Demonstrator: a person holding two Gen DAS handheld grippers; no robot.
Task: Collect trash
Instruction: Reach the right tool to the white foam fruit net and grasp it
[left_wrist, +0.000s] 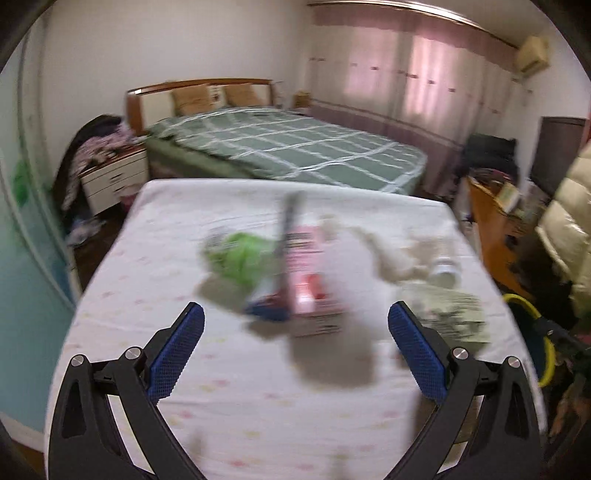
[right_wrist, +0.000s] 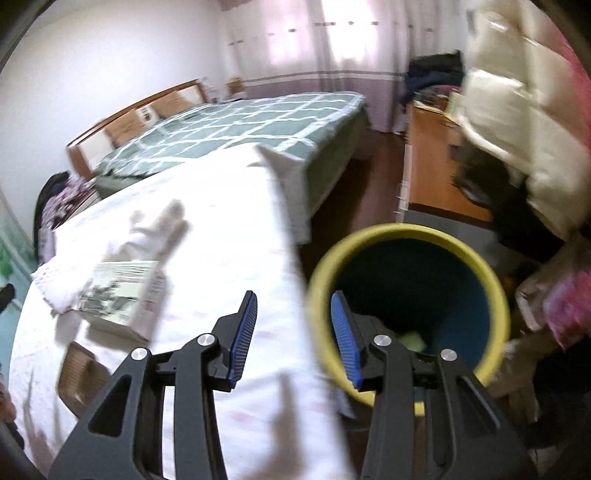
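Left wrist view: the left hand-held gripper (left_wrist: 295, 321) fills the lower part of the frame, its fingers spread wide apart with nothing between them. It points forward and downward at a tabletop (left_wrist: 122, 295) covered with a white cloth. The trash lies at frame centre, directly beyond the fingertips: a green crumpled wrapper (left_wrist: 240, 258), a pink carton (left_wrist: 310, 273) with a dark stick-like item (left_wrist: 286, 236) across it, crumpled tissue (left_wrist: 391, 254), a small white bottle (left_wrist: 445, 269) and a printed box (left_wrist: 454, 314) at centre right. Motion blur prevents closer identification. The pink carton's long axis runs roughly from the lower to the upper part of the frame, in line with the gripper's pointing direction, so the fingers would straddle its short side.

Right wrist view: the right hand-held gripper (right_wrist: 293, 332) is partly open and empty, tilted downward. Its right finger overlaps the yellow rim of the bin (right_wrist: 491, 273) at lower right; its left finger sits over the tabletop (right_wrist: 229, 236). The bin stands on the floor just beside the tabletop edge and holds a pale green piece at its bottom. The printed box (right_wrist: 122, 295) and tissue (right_wrist: 155, 229) lie at centre left.

Judgement: the left hand is nearer the central pile; the right is nearer the bin and the printed box.
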